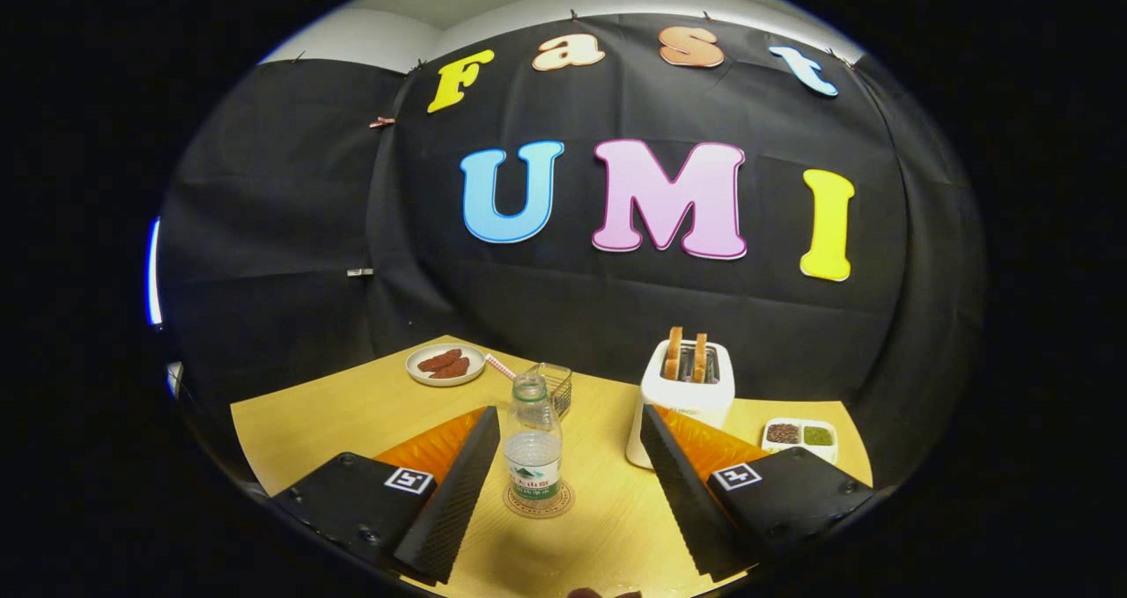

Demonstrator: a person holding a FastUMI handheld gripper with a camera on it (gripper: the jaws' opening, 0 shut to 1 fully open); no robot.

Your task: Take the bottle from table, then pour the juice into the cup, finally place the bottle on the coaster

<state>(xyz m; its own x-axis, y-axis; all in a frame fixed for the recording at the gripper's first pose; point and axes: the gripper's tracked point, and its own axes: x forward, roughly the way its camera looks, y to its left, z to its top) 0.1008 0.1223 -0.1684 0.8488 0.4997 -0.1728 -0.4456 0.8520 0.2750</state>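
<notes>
The hand-held gripper (pixel 563 483) hangs spread wide above the worktop (pixel 352 413), gripping nothing. Just ahead, nearer its left finger, the bottle (pixel 533 439) stands upright on the coaster (pixel 539 501). It looks like thin clear plastic, part full, so light, squashy and rather slick; its labelled middle seems the surest place to pinch.

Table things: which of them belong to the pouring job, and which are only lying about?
Belong to the job:
- bottle, upright on the coaster, between the open fingers of the gripper, nearer the left one

Just lying about:
- toaster with toast in its slots
- plate of brown food
- wire basket
- two-part dish
</notes>
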